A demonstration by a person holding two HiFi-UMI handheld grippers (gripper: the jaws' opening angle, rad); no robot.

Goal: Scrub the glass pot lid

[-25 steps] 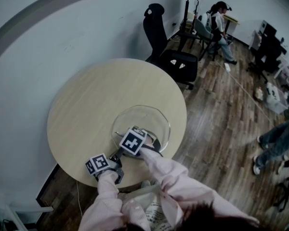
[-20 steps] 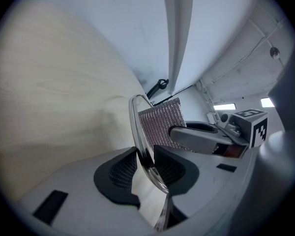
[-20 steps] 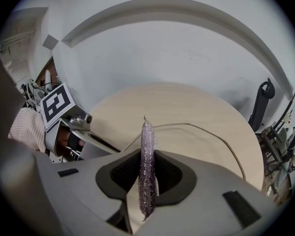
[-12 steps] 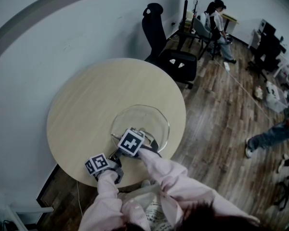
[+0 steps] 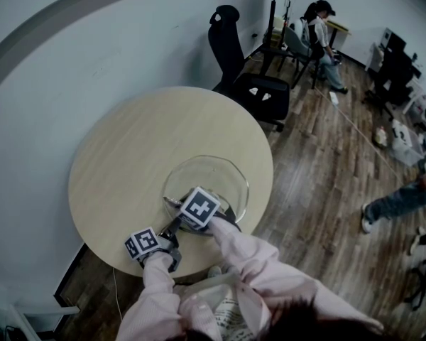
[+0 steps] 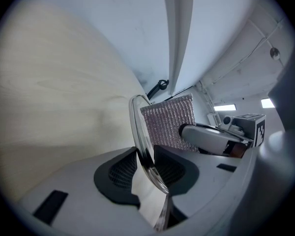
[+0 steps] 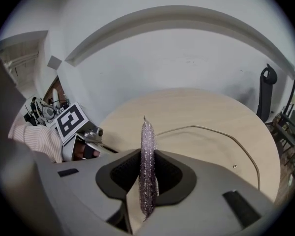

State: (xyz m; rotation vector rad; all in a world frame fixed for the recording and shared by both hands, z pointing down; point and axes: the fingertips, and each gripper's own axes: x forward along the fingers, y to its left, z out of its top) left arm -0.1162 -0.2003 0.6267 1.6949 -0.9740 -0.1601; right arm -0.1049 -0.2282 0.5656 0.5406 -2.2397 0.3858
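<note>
Left gripper view: glass pot lid [image 6: 139, 132] tight in left tool [image 6: 146, 165].

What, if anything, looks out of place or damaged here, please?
Nothing stands out. The glass lid rests on the round table, its rim clamped by the left gripper; the right gripper holds a scouring pad.

Table [image 5: 128, 155]: bare wood across the left and far sides, open passage there. Near right taken by the glass pot lid [image 5: 216, 172]. Left gripper [image 5: 169, 229] and right gripper [image 5: 199, 215] crowd its near rim. Black chair [image 5: 259, 91] stands just beyond the far right edge. Wall [image 5: 71, 55] runs close along the left.
</note>
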